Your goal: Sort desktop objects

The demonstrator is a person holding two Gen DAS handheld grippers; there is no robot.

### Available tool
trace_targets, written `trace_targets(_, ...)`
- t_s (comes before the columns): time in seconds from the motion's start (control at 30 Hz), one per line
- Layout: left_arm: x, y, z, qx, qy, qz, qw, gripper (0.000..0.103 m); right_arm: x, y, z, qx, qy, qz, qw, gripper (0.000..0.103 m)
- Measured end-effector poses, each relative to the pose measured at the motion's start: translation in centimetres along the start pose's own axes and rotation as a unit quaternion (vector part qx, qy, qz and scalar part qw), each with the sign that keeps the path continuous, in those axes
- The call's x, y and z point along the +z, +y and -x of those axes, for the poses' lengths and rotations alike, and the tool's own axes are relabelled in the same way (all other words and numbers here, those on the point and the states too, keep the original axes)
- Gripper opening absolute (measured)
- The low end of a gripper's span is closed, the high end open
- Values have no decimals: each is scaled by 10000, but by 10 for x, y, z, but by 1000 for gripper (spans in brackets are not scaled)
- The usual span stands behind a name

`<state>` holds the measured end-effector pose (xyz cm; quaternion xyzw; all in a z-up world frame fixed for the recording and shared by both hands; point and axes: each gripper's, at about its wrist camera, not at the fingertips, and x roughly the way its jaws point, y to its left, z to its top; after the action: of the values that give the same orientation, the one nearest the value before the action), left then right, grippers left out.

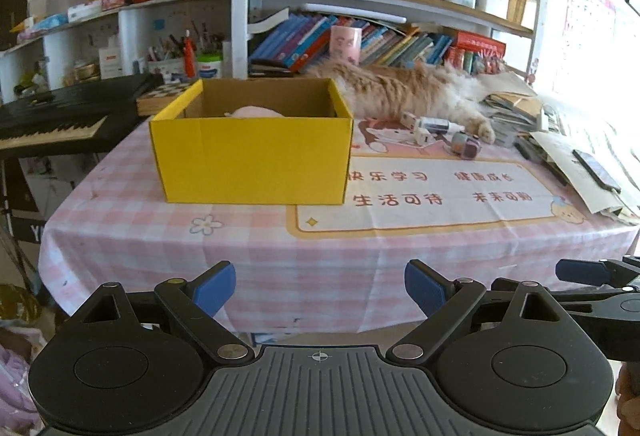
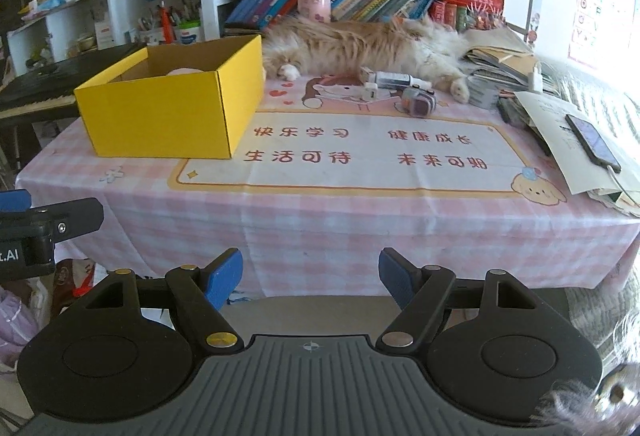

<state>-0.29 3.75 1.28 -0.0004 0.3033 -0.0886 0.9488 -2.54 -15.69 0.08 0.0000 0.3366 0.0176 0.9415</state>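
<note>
Both grippers short of the tabletop (image 1: 168, 236) edge, side by side. Left gripper (image 1: 320, 290): fingers (image 1: 214, 286) wide apart, nothing between. Right gripper (image 2: 311, 278): fingers (image 2: 224, 278) likewise spread, empty. Yellow box (image 1: 252, 155) open at tabletop left, something pale pink inside. Small items (image 2: 400, 87) clustered mid-tabletop, just beside a lying cat (image 2: 360, 43). Phone (image 2: 592, 141) on papers, far right.

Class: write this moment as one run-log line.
left gripper: open, empty | right gripper: open, empty | yellow box: on table, pink item inside | small items: unsorted beside cat
</note>
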Motion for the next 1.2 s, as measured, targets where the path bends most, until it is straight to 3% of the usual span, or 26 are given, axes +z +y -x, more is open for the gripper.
trace_targets(0.8,20,-39,-29,-506,-3,-306,9983,94,8,-31,-6,-391,-6,-211,9990,76)
trace_targets(1.2,37,-56,-54,-368,-19,-483,9982,94,32,-51,-41,-233,26,-335,9992,76)
